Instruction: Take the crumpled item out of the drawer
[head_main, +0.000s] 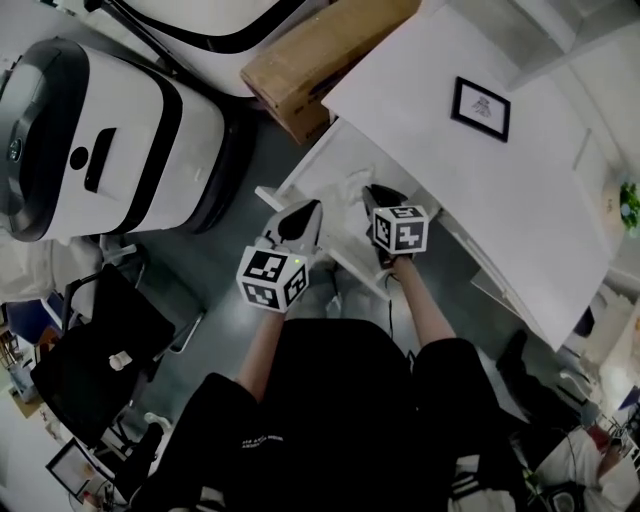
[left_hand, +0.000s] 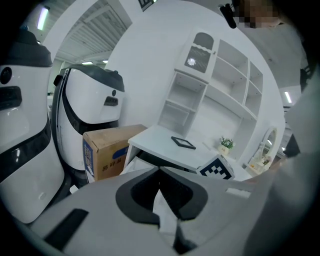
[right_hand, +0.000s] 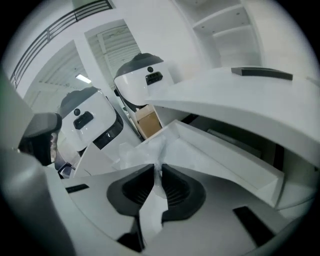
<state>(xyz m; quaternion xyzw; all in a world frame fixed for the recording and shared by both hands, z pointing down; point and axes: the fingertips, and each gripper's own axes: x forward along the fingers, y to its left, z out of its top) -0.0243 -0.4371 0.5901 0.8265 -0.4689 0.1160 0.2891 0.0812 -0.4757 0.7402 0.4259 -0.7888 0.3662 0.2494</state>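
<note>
The crumpled item (right_hand: 131, 152) is a thin white sheet, bunched up over the open white drawer (right_hand: 227, 162). My right gripper (right_hand: 158, 166) is shut on one fold of it, and a strip of the sheet runs back between the dark pads. In the left gripper view another white fold (left_hand: 163, 206) sits pinched between the jaws of my left gripper (left_hand: 158, 168), which is shut on it. From the head view both grippers hover side by side over the drawer (head_main: 325, 160), the left gripper (head_main: 300, 218) left of the right gripper (head_main: 372, 198).
The drawer sticks out from under a white desk (head_main: 480, 200) that carries a black picture frame (head_main: 481, 108). A cardboard box (head_main: 320, 55) stands just beyond the drawer. Large white machines (head_main: 100, 140) stand at the left, and a black chair (head_main: 100, 350) is lower left.
</note>
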